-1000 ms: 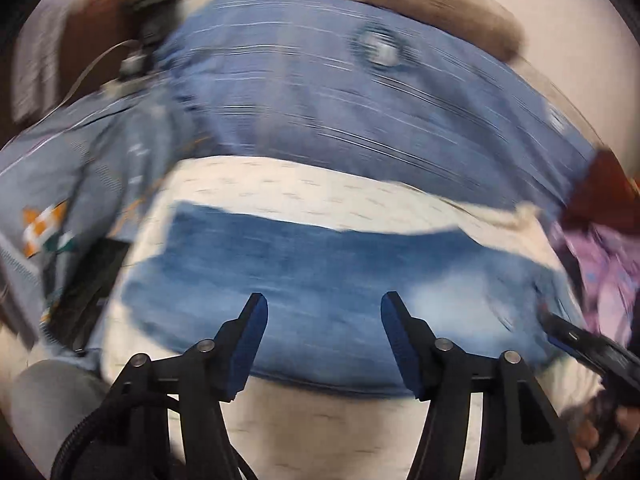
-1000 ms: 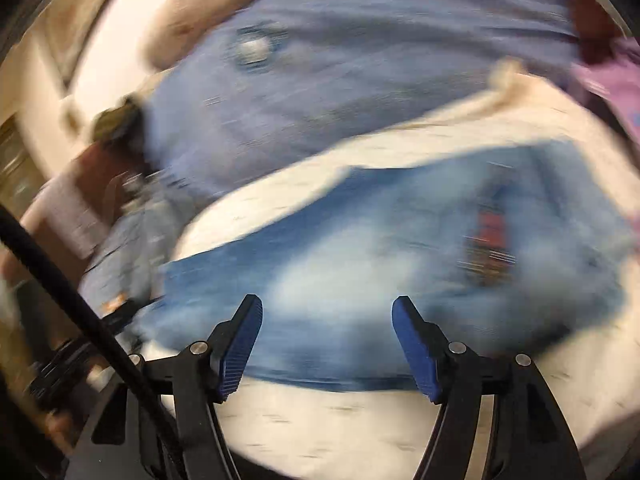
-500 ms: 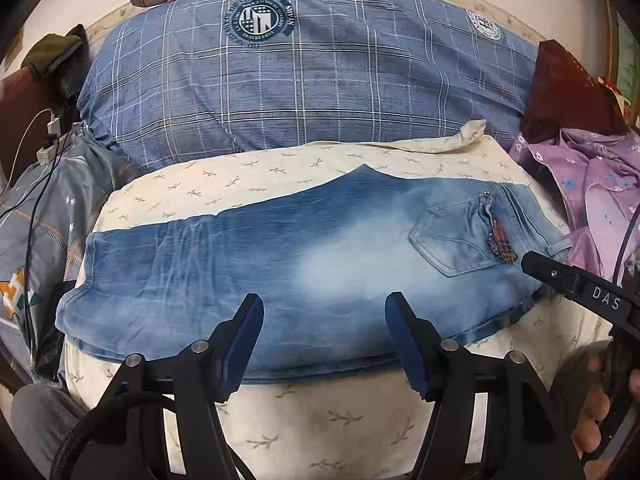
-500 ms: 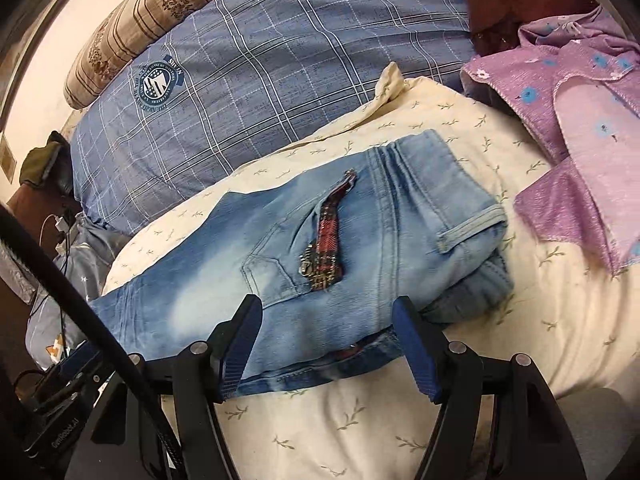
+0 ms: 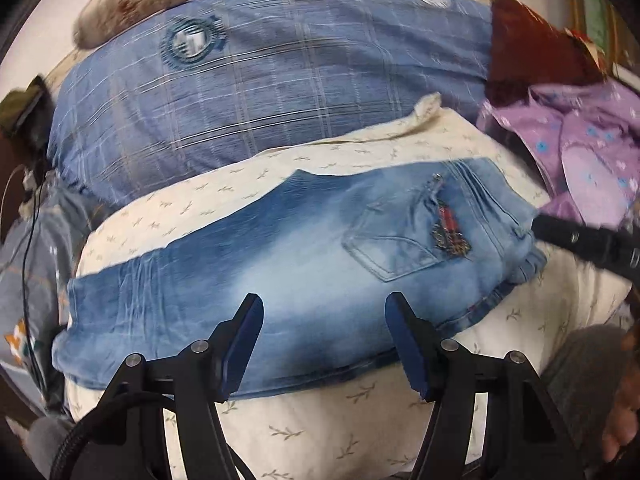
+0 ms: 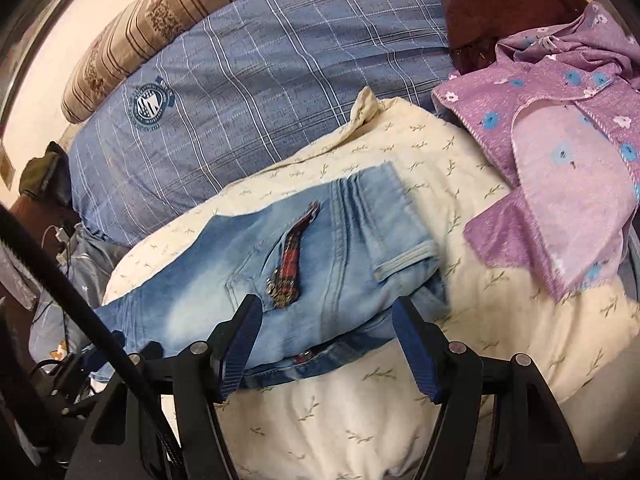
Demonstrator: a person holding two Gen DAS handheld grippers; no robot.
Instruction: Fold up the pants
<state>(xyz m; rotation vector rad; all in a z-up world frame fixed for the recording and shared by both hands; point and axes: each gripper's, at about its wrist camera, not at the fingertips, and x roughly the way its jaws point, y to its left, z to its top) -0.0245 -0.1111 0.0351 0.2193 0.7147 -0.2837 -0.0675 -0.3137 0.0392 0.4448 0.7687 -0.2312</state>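
**Now the jeans lie flat and both grippers are empty**

Right in the middle of both views lie the blue jeans, spread sideways on a cream sheet with little leaf prints. In the left wrist view the picture is smeared, so the back pocket and the red patch beside it look fuzzy. The leg end at the lower left runs off behind a dark cable and is hard to see.

The left gripper hangs at the bottom of its view with its jaws apart. They have just been opening a bit, and nothing is between them. The jeans are only behind them.

The right gripper is wide apart too and grips nothing. It shows as a dark bar at the right edge of the left view, mostly cut off.

A blue checked blanket fills the top. A purple flowered cloth sits at the upper right, partly cut off by the frame.
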